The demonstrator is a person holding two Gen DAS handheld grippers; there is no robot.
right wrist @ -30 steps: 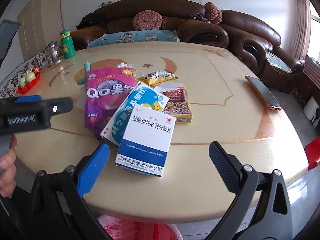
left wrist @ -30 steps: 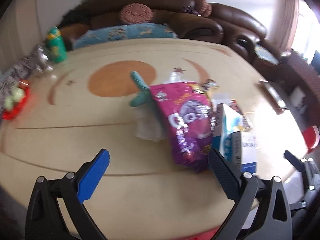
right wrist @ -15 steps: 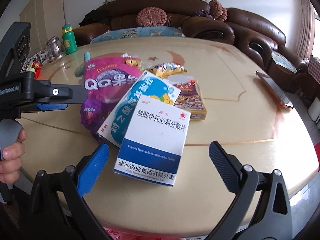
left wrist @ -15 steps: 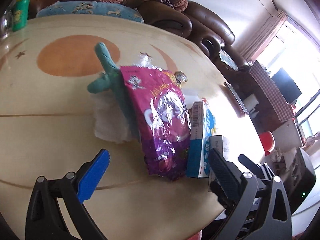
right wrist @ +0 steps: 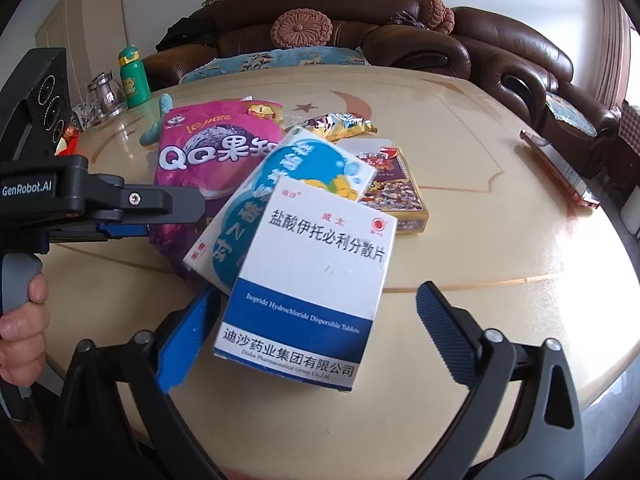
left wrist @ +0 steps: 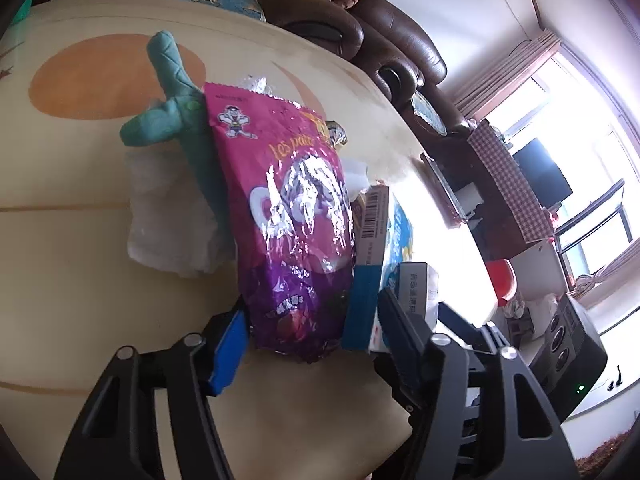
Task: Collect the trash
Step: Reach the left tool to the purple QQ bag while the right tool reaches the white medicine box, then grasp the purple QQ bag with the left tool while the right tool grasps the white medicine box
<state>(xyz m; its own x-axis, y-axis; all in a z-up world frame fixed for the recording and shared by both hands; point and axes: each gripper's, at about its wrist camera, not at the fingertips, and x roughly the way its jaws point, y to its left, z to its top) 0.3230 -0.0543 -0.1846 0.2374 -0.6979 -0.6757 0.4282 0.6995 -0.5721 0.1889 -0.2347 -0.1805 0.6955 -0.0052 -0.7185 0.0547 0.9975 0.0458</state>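
Right wrist: table edge (right wrist: 540, 364) beside tongs (right wrist: 304, 336)

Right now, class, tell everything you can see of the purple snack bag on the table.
The purple snack bag is shiny crinkled plastic, pink at the top, deep purple below, printed with a cartoon figure and white "QQ" letters. It lies flat on the cream table, over a teal soft toy and against a blue-and-white box. The left tool is closing around its near end.
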